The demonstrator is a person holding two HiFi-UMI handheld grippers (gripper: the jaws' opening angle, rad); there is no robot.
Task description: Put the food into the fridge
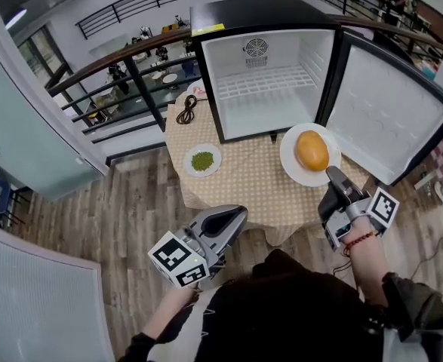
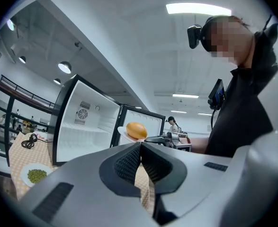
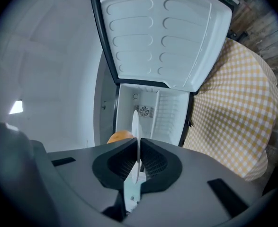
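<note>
The right gripper (image 1: 333,173) pinches the near rim of the white plate (image 1: 290,164), which carries the orange food (image 1: 312,150) just in front of the open fridge (image 1: 270,119). The plate should stay level and go in slowly, or the food may roll off. The left gripper (image 1: 232,216) is closed and empty.

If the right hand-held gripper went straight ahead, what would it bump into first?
Probably the inside of the open fridge. The right hand-held gripper, shut on the plate, points into it; the wire shelf or back wall comes first, though depth is unclear.
</note>
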